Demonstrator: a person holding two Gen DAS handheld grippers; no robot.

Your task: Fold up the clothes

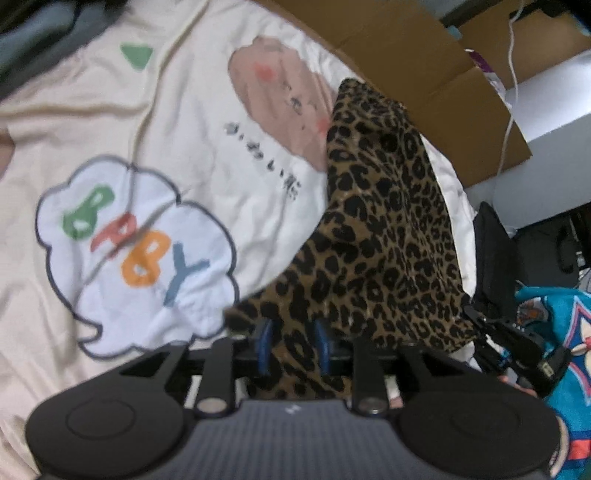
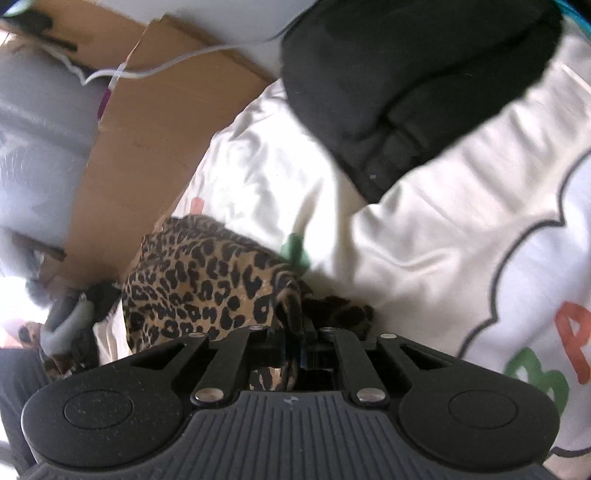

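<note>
A leopard-print garment [image 1: 384, 229] hangs stretched between my two grippers above a cream bedsheet [image 1: 110, 110] printed with "BABY" in a cloud. My left gripper [image 1: 293, 343] is shut on one edge of the garment, cloth bunched between its blue-padded fingers. In the right wrist view my right gripper [image 2: 295, 332] is shut on another part of the leopard garment [image 2: 199, 291], which bunches up just ahead of the fingers. The right gripper's body also shows in the left wrist view [image 1: 517, 339], at the garment's far lower corner.
A brown cardboard box [image 1: 424, 74] lies beyond the sheet with a white cable [image 1: 511, 74] across it. A black garment [image 2: 406, 85] lies on the sheet [image 2: 406, 240]. A teal printed cloth [image 1: 565, 332] is at the right. Dark clothes [image 1: 33, 33] lie at the upper left.
</note>
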